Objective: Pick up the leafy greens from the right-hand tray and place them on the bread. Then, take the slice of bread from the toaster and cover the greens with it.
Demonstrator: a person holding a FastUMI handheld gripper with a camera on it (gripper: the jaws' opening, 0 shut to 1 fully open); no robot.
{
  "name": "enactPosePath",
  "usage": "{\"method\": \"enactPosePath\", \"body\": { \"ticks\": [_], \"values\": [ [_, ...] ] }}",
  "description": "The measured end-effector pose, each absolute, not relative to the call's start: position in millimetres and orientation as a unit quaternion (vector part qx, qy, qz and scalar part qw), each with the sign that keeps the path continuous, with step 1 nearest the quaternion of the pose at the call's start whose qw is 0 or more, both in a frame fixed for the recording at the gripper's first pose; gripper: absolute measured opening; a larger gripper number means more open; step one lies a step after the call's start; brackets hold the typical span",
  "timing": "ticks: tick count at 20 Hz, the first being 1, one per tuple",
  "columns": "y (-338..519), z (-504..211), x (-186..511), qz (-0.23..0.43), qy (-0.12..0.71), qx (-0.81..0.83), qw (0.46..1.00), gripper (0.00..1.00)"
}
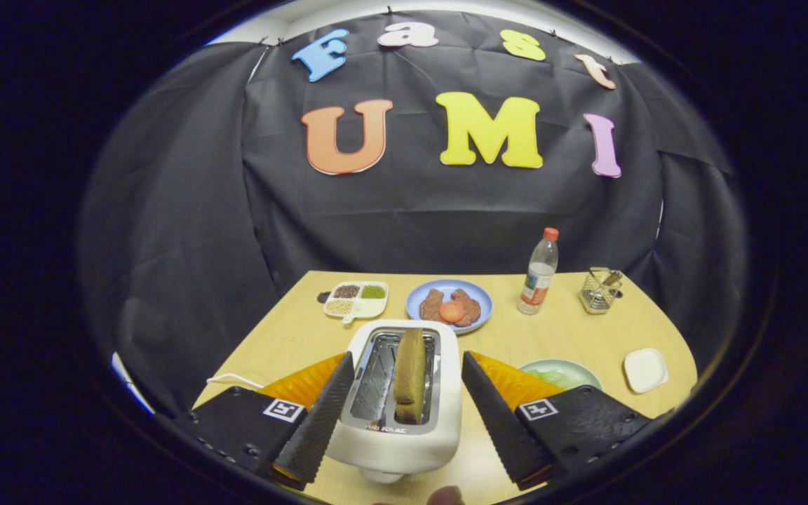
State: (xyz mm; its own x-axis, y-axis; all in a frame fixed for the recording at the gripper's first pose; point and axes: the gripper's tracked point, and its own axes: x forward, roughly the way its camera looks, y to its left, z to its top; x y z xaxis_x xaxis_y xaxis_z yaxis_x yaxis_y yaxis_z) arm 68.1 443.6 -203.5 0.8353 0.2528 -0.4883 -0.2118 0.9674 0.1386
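Note:
A white toaster (404, 428) stands between my fingers, with a brown slice of bread (409, 372) upright in its right slot. My gripper (407, 359) is open, one finger on each side of the toaster and touching nothing. Pale leafy greens (551, 377) lie on a light green plate (586, 370) just beyond the right finger, which hides part of it. Farther back, a blue plate (481, 293) holds brown bread pieces (433, 305) with a round red slice (452, 311) on top.
At the back of the wooden table (292, 337) are a white divided tray of grains (356, 300), a clear bottle with a red cap (539, 273) and a wire basket (599, 289). A small white dish (645, 369) sits near the right edge. A white cord (232, 381) runs left of the toaster.

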Motion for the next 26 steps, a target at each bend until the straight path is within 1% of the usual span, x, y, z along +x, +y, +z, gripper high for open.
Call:
{"method": "enactPosePath", "body": {
  "ticks": [1,3,4,12,14,15,22,26],
  "values": [
    [446.3,-209.5,73.5,0.118,0.264,0.036,0.956,0.94],
    [448.1,-218.1,82.4,0.108,0.272,0.029,0.956,0.80],
    [450.7,-219.9,86.3,0.107,0.272,0.027,0.956,0.77],
    [449.8,-235.3,98.1,0.080,0.297,0.017,0.951,0.17],
    [447.5,-229.1,100.2,0.082,0.293,0.013,0.952,0.18],
    [447.5,-227.1,98.5,0.087,0.294,0.017,0.952,0.09],
    [436.2,-163.7,92.2,0.127,0.256,0.057,0.957,0.09],
    [391.2,-126.5,94.1,0.118,0.236,0.097,0.960,0.09]
  ]
}}
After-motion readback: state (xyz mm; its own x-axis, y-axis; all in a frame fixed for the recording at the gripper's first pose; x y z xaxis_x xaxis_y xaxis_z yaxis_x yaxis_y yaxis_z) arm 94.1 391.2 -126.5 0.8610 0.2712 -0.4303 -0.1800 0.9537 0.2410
